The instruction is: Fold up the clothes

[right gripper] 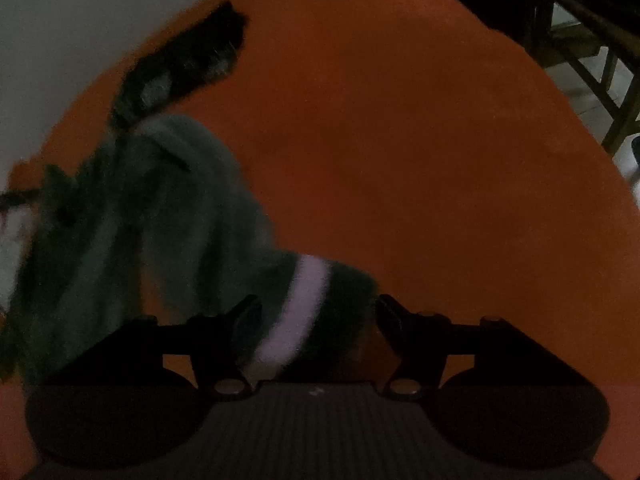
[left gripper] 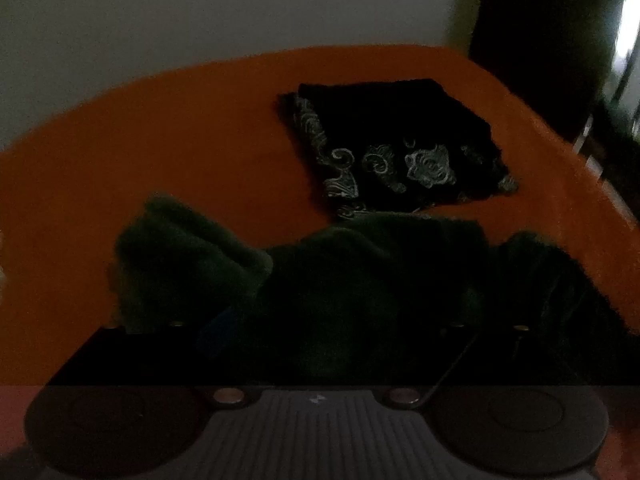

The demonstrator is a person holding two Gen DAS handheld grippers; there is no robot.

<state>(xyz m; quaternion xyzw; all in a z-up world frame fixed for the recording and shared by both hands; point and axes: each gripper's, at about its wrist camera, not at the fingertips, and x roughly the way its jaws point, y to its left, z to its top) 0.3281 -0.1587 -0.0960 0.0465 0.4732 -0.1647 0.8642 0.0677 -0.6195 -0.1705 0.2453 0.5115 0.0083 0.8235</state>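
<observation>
Both views dark, right wrist view also blurred.

Right gripper [right gripper: 318,312]: jaws partly apart, tips visible either side of a fold of the green garment [right gripper: 168,216]. A white stripe [right gripper: 294,312] on that fold runs through the gap. Pads don't look pressed on the cloth, though the blur makes that hard to confirm. Rest of the garment trails off toward 10 o'clock across the orange surface [right gripper: 400,140].

Left gripper [left gripper: 316,328]: jaws wide apart, fingertips lost in shadow, so I can't tell whether cloth is between them. The green garment [left gripper: 320,272] lies crumpled right in front, spreading from 9 to 3 o'clock.

Further out at 1 o'clock in the left wrist view: a folded black cloth with pale swirl pattern [left gripper: 400,148], flat on the surface, near corner touching or just overlapping the green garment. Behind it, a pale wall [left gripper: 240,8].
</observation>
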